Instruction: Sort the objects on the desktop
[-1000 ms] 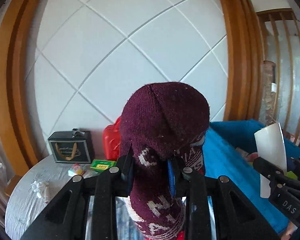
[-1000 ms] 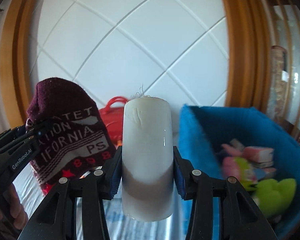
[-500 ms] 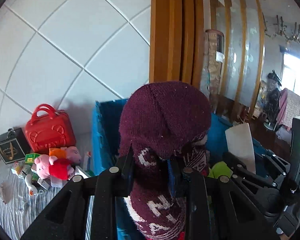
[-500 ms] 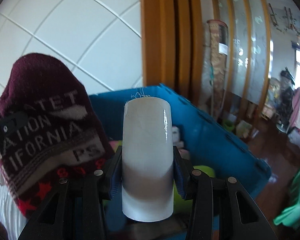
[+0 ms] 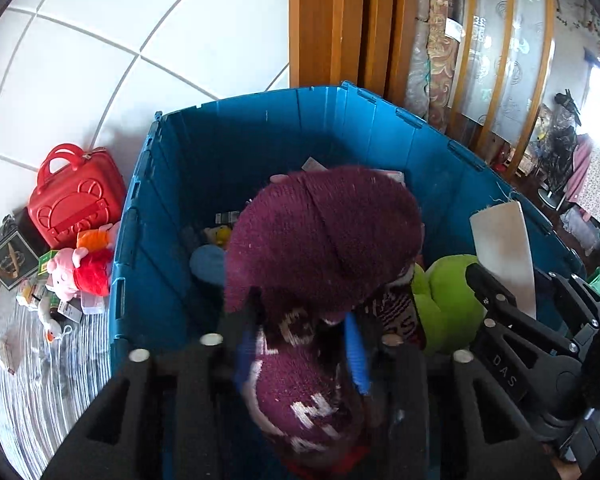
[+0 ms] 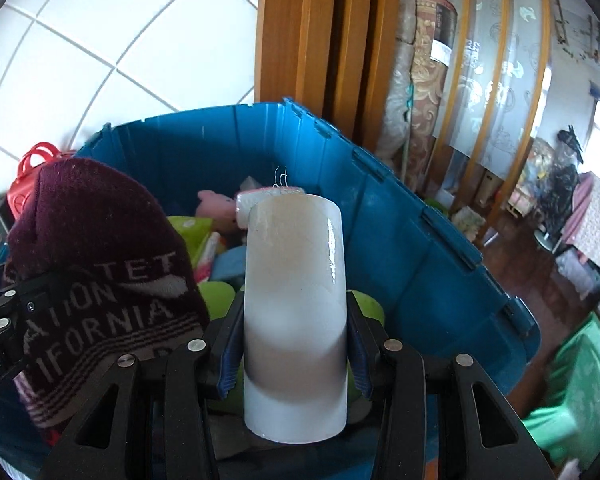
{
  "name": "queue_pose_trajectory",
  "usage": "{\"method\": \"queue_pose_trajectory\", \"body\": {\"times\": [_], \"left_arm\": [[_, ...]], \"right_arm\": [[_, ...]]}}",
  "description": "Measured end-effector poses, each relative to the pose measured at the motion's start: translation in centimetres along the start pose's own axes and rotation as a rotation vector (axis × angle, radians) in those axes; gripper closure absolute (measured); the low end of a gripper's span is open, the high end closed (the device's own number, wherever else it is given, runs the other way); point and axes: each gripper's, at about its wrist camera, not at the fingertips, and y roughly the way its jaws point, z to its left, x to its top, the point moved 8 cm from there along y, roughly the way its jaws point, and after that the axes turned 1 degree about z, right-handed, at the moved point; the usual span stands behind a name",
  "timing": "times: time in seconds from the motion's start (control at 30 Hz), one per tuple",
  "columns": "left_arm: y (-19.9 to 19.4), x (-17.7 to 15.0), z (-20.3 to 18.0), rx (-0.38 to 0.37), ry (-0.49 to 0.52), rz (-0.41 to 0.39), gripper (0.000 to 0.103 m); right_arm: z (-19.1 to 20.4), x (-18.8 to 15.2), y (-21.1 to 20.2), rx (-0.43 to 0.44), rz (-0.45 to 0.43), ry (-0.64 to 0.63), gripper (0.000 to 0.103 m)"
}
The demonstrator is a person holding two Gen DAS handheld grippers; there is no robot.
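Left hand-held gripper: jaws opening, maroon knitted lettered sock between them | right hand-held gripper: clamped on white glossy cylinder | both now above blue plastic crate, off the desk | drop-off imminent.

Silver ribbed tabletop, blue bin, red case, pink pig plush, dark box

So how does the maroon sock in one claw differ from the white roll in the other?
The maroon sock is soft, knitted and lettered; the white roll is a smooth, plain, stiff cylinder. The sock flops over at its top; the roll stands straight. The left gripper is opening around the sock; the right gripper clamps the roll. Both hang over the blue bin.
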Motion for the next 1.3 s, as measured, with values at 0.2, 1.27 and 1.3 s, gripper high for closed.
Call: {"method": "queue_pose_trajectory", "body": {"times": [0.2, 1.27, 1.3], "left_arm": [[-0.6, 0.4, 0.9, 0.016, -0.001, -0.059, 0.025], [-14.3, -6.3, 10.1, 0.009, -0.023, -0.273, 0.002], [-14.5, -6.6, 10.3, 0.007, -0.022, -0.271, 0.002]], "right_arm": [[-0.6, 0.8, -0.3, -0.025, -0.038, -0.007, 0.035], [6.9, -2.7, -14.0, -0.061, -0.157, -0.007, 0.000], [7.0, -2.9, -14.4, -0.060, -0.159, -0.006, 0.000]]}}
